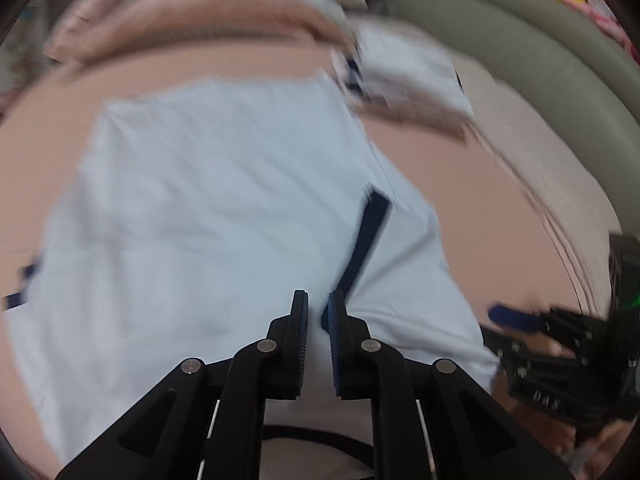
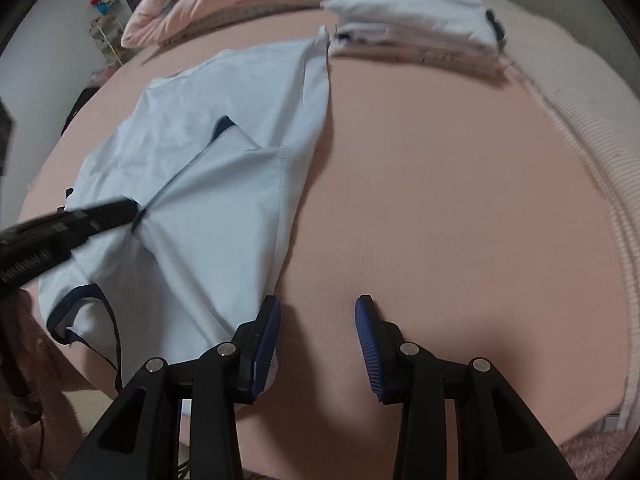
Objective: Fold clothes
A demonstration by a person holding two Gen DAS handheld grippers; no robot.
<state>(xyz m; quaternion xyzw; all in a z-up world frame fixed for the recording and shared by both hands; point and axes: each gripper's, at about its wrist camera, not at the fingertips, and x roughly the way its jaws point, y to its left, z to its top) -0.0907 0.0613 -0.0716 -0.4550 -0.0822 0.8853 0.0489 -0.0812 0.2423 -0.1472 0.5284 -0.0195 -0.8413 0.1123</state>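
One pale blue shirt (image 2: 192, 184) with navy trim lies flat on the pink bed (image 2: 440, 200), its long axis running from the near edge away toward one stack of folded clothes (image 2: 412, 32). The left hand-held gripper (image 1: 318, 312) is nearly closed, pinching a fold of the shirt near a navy-edged sleeve. The right hand-held gripper (image 2: 318, 320) gapes wide, holding nothing, just beside the shirt's edge.

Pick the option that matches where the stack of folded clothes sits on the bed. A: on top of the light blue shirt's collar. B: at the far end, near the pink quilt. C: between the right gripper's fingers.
B: the stack of folded clothes lies at the far end of the bed, beside the pink quilt, well beyond the open right gripper and the light blue shirt.
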